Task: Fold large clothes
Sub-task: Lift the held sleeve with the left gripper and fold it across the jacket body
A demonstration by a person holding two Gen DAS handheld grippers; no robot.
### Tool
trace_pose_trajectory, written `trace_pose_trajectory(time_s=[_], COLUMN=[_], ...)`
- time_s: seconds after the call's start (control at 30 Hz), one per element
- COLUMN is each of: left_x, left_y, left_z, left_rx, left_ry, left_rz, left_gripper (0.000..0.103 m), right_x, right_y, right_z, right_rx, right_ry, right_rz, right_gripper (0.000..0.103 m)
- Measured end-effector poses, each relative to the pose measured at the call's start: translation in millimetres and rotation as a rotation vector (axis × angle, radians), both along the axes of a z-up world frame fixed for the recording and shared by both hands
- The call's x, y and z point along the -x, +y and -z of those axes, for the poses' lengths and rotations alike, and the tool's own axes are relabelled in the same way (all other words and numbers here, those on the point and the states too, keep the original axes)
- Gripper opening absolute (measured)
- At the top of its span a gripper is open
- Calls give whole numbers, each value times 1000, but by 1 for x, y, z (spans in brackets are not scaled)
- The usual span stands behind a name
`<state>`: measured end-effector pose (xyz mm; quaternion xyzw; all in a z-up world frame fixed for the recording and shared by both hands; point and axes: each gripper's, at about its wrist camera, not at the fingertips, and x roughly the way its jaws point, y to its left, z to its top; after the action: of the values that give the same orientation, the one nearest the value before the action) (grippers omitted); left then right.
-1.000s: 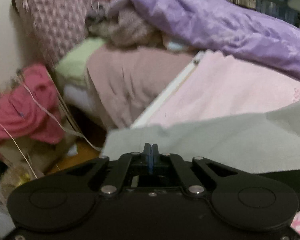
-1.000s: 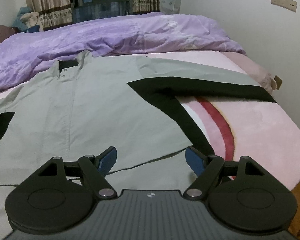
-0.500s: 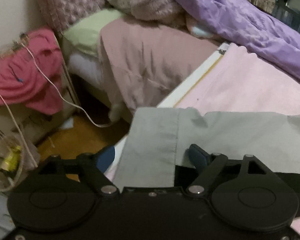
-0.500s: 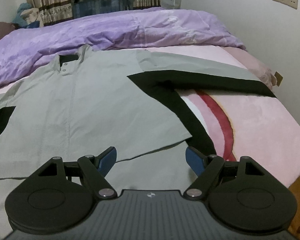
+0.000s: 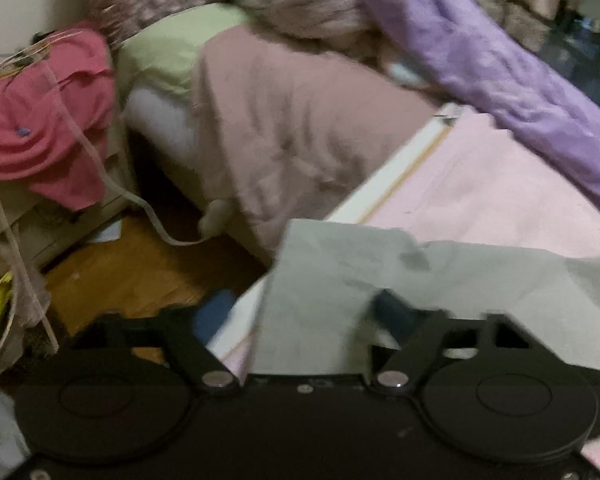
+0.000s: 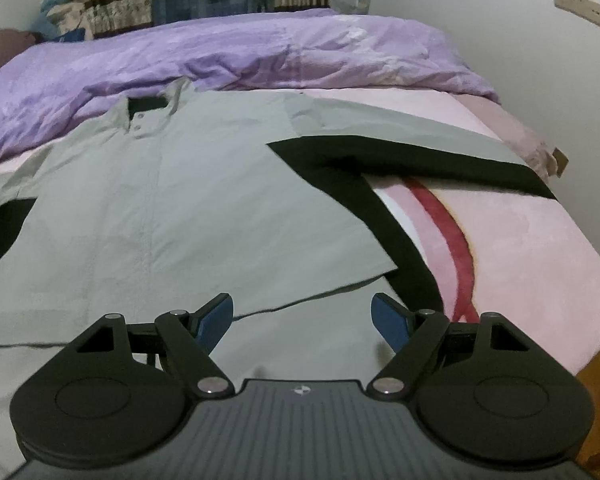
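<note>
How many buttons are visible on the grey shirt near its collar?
2. Both sit on the placket of the grey shirt just below the collar: the upper button and the lower button directly under it. More may be hidden.

The left gripper (image 5: 300,312) points downward, its jaws closing with cloth lying between them. The right gripper (image 6: 302,314) has its jaws wide apart.

- Shirt (image 6: 188,208): matt grey woven cloth, black panels.
- Quilt (image 6: 228,52), behind shirt: purple cloth, faint sheen, crumpled.
- Blanket (image 6: 532,240), under shirt: pink, fuzzy.
- Floor (image 5: 140,276), beside bed: smooth wood.
</note>
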<state>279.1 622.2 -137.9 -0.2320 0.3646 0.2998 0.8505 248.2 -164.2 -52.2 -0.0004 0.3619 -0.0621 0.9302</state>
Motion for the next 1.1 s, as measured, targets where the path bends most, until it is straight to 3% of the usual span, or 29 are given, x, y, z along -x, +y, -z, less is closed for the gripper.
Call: trace_pose_trajectory(time_s=[0.07,0.1,0.2,0.23,0.4,0.63,0.8,0.93,1.1], left_x=[-4,-6,-11,-13,-11,-27,-52,-88,-160], left_y=[-9,-14,-23,-25,-27,-84,-159,-227,-335], left_z=[-8,-11,-18,-20,-32,-98,-151,-167,-166], left_rx=[-24,-36,-36,-45,-51,-198,-261,-152,-136], left_ry=[7,15,18,21,-25,-99,-199,-343,-339], left_rz=[30,49,93,95,46,97,186,324,466], left_gripper=[41,28,8,6,3,2,2,2,0], right_x=[0,0,0,0,3,-6,-32,-58,-98], right_y=[4,5,3,3,-2,-14,-44,-76,-123], right_z=[0,0,0,0,1,0,-5,-11,-9], right_rx=[9,7,-4,-5,-21,-10,41,96,217], right_ry=[-1,0,0,1,0,-8,-29,-45,-82], right_rz=[-9,-13,-14,-13,-3,-12,38,72,154], right_gripper=[92,92,92,92,93,93,92,93,93])
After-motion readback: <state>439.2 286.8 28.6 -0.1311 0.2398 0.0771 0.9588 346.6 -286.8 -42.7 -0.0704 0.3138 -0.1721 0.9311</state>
